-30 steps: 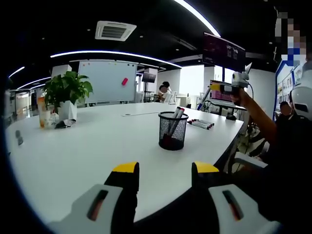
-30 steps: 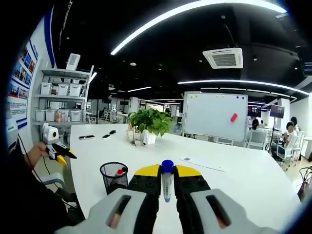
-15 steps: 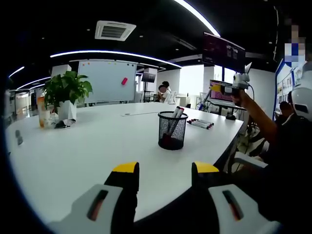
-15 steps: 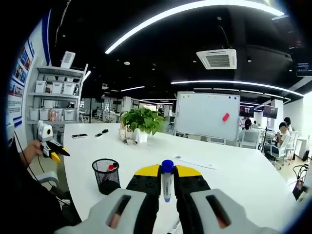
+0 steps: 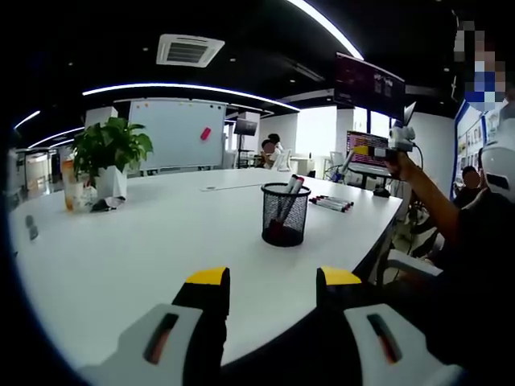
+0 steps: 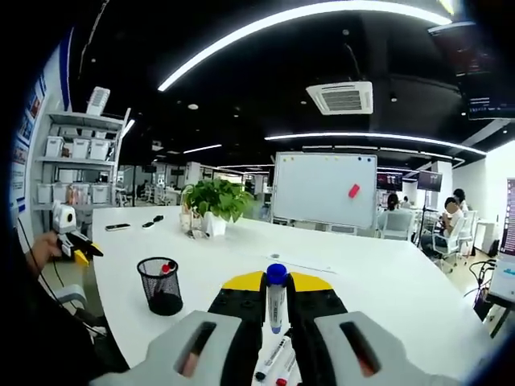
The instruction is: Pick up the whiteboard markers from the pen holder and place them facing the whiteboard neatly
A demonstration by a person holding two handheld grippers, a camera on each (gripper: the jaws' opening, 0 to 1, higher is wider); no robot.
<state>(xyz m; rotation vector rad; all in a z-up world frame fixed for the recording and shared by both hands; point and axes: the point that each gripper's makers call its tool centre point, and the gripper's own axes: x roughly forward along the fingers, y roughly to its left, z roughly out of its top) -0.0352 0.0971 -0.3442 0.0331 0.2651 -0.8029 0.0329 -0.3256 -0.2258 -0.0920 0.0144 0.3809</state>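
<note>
A black mesh pen holder stands on the white table with red-capped markers sticking out of it. Past it, several markers lie in a row. My left gripper hangs open near the table's edge, nothing between its yellow tips. A hand holds my right gripper up beyond the row. In the right gripper view, the right gripper is shut on a blue-capped marker, above laid markers. The pen holder is to the left, and the whiteboard is ahead.
A potted plant and cups stand at the table's far left, with the whiteboard behind. The left gripper shows at the left edge. Shelves line the wall; people sit at the back right. A paper sheet lies mid-table.
The right gripper has carried the blue-capped marker sideways past the pen holder; the laid markers now show beneath its jaws. The left gripper has stayed still.
</note>
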